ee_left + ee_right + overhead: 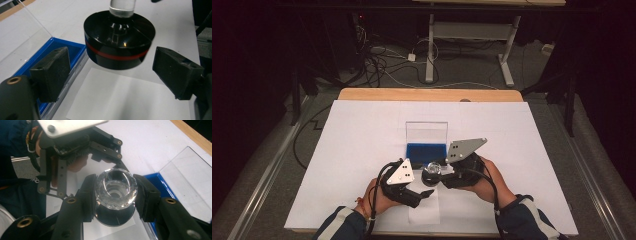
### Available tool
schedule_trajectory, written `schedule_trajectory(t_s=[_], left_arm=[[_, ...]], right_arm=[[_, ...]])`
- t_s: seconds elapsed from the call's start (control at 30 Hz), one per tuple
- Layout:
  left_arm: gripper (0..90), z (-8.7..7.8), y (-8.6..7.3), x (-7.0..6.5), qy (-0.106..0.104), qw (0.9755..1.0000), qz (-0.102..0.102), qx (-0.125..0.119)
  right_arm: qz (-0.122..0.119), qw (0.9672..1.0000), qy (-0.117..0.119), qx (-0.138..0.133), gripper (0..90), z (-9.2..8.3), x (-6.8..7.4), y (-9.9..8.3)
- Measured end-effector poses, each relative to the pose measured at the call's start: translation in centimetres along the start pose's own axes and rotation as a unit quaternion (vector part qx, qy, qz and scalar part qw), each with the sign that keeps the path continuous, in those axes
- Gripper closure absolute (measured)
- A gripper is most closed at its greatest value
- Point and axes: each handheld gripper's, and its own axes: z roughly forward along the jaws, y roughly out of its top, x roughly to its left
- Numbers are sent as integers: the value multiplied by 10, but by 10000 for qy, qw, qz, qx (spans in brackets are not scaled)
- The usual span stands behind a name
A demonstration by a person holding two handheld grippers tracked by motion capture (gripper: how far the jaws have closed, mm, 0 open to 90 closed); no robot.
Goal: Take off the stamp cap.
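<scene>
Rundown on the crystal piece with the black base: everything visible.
The crystal piece is a clear faceted glass-like top on a round glossy black base with a thin red band. It hangs off the table beside the open blue case, above a white sheet. The right gripper clamps the top; the left gripper is open below, not touching.

1. Black round base (117, 50), ringed by 1 thin red stripe.
2. Clear, faceted crystal top (116, 188) above that base.
3. Blue tray (426, 150) under a transparent lid (426, 131).
4. White sheet (362, 145) over a light wooden table (427, 94).
5. Black left gripper (428, 193) and black right gripper (116, 188), each with a grey, dotted plate.
6. Dark blue sleeves (339, 224) with pale stripes.
</scene>
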Motion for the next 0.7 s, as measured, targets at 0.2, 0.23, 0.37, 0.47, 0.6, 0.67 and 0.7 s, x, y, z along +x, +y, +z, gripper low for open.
schedule_trajectory(t_s=[0.2,0.23,0.37,0.47,0.6,0.67,0.7], left_arm=[[146,3,1,2,-65,9998,-155,-58],[150,3,0,2,-36,9999,-145,-40],[182,7,-1,1,-9,9999,-132,71],[206,8,0,-1,56,10000,2,76],[218,10,-1,-2,-10,10000,0,94],[228,11,-1,-2,-10,10000,14,66],[231,11,-1,-2,-13,10000,18,42]], right_arm=[[-60,10000,46,-48,564,2,4,4],[-71,10000,41,-44,565,3,5,4],[-45,9999,75,-58,565,4,5,3],[-45,10000,59,-31,564,5,6,2],[0,10000,66,-63,564,6,6,1],[-3,9999,93,-76,565,7,7,1],[13,9999,100,-70,565,8,8,1]])
